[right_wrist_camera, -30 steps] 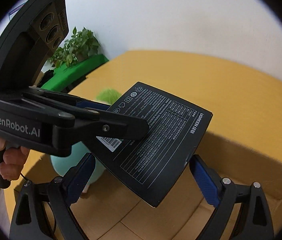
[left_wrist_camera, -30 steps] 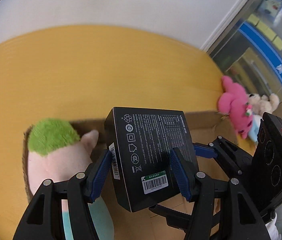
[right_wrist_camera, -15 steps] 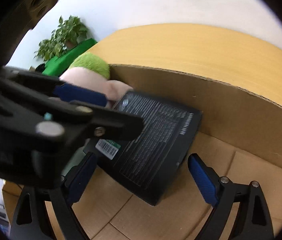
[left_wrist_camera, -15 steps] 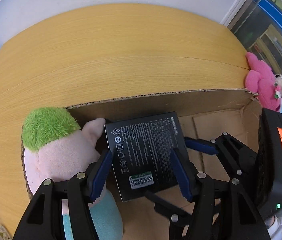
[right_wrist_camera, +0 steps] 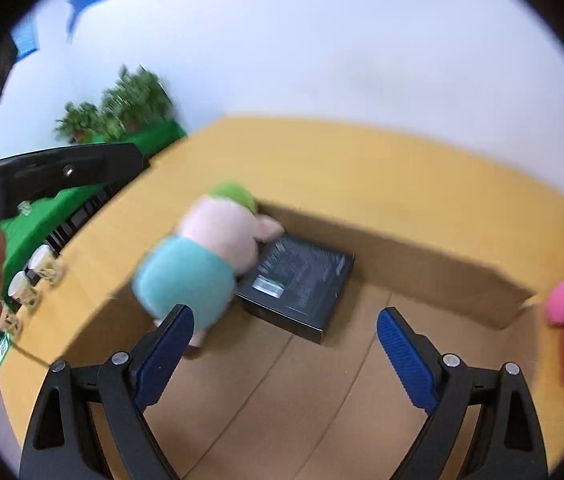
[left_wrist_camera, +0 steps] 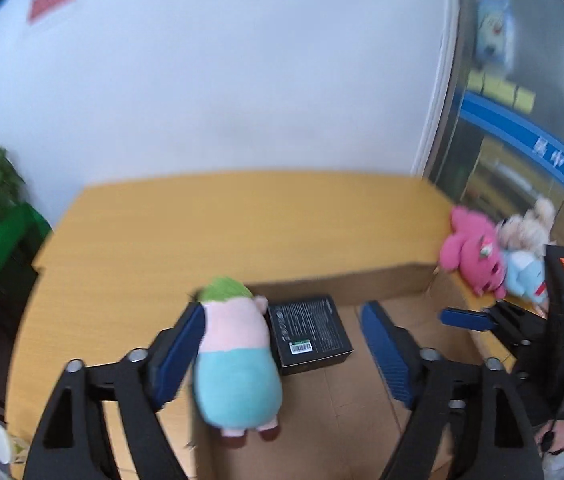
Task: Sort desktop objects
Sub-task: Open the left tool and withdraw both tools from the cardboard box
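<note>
A black box with white print [left_wrist_camera: 309, 334] lies flat on the floor of an open cardboard box [left_wrist_camera: 382, 286], next to a pink plush toy with green hair and teal trousers [left_wrist_camera: 234, 356]. My left gripper [left_wrist_camera: 284, 334] is open and empty, raised above them. My right gripper [right_wrist_camera: 286, 344] is open and empty above the cardboard box floor [right_wrist_camera: 322, 400]. The black box [right_wrist_camera: 298, 284] and the plush toy [right_wrist_camera: 206, 256] also show in the right wrist view.
The cardboard box stands on a yellow table [left_wrist_camera: 202, 224]. A bright pink plush [left_wrist_camera: 472, 254], a beige plush and a light blue plush lie at the box's right edge. Green furniture with plants [right_wrist_camera: 122, 100] stands left of the table. Small white cups [right_wrist_camera: 40, 260] sit at the table's left edge.
My left gripper has let go of the black box, opened wide and pulled up and back. The box now lies on the cardboard floor. My right gripper has also drawn back.
</note>
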